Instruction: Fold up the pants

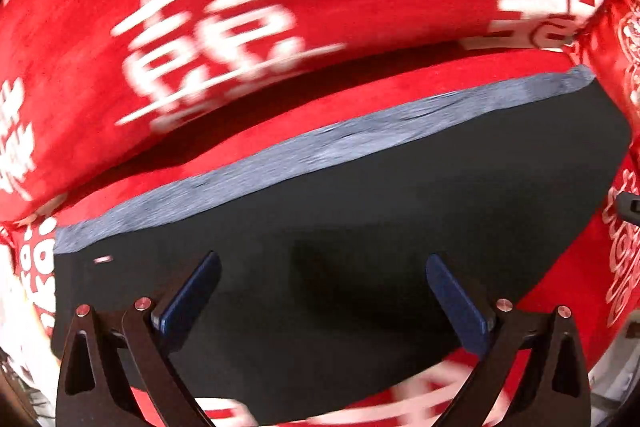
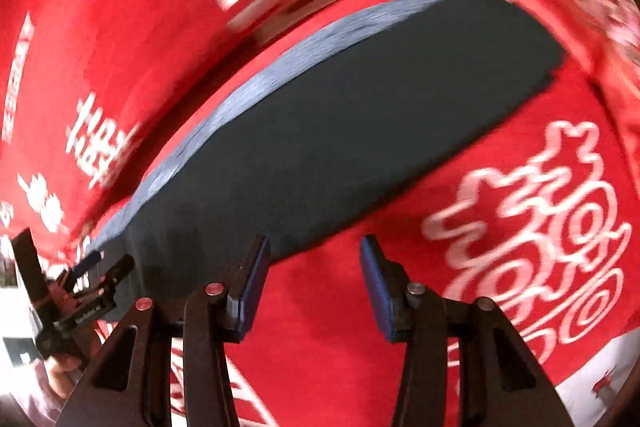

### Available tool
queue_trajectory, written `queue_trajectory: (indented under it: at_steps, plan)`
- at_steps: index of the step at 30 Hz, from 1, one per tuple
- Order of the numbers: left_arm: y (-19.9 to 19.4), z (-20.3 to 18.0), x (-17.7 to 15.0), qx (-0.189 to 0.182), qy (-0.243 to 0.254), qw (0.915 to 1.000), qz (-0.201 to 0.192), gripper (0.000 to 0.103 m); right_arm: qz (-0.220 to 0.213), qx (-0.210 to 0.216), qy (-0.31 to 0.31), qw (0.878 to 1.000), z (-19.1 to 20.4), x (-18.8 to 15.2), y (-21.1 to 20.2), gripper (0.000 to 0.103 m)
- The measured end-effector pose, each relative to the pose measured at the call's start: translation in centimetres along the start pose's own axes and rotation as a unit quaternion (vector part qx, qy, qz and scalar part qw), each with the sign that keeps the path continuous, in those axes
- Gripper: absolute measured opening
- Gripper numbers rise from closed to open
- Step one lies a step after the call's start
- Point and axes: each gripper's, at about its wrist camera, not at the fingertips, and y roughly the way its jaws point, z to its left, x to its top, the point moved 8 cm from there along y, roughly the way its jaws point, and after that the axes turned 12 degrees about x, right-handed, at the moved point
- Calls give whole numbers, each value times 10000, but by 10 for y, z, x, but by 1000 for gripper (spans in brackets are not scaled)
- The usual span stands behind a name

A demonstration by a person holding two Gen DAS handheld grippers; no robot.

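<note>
The dark pants point(image 1: 360, 207) lie flat as a long folded strip on a red cloth, with a lighter grey-blue band point(image 1: 320, 143) along their far edge. My left gripper point(image 1: 323, 259) hovers over the pants' near part, open and holding nothing. In the right wrist view the pants point(image 2: 340, 115) run diagonally from lower left to upper right. My right gripper point(image 2: 314, 241) is open beside their near edge, over bare red cloth, with nothing between its fingers. The left gripper point(image 2: 110, 261) shows at the pants' lower-left end, held by a hand point(image 2: 60, 367).
The red cloth point(image 1: 280, 7) with large white characters covers the whole surface under the pants point(image 2: 340, 327). A raised red roll or fold point(image 1: 200, 59) runs just behind the pants. A white patch point(image 2: 592, 367) shows at the cloth's lower right edge. Both views are motion-blurred.
</note>
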Motion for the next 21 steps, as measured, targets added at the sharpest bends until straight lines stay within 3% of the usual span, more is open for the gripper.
queue_trajectory:
  at_steps: [5,7,12,13,15,21]
  plan:
    - [-9,-55,32,-318,-416,9986,94,103,-569,-50,920,9941,-70,40,-33,51]
    - [2,-59,39,-329,-480,9982,165,103,-699,-131,1056,9919,-89,56,-40,51]
    - [17,-93,47,132,-259,9994,209,103,-863,-253,1062,9903,-109,84,-36,49]
    - [23,-95,44,212,-229,9991,286,103,-892,-209,1099,9897,-112,89,-34,47]
    - [32,-99,37,231,-261,9983,476,103,-892,-65,1146,9894,-116,97,-29,24]
    - [33,-100,31,280,-285,9975,583,103,-824,-144,640,9944,-107,106,-31,18]
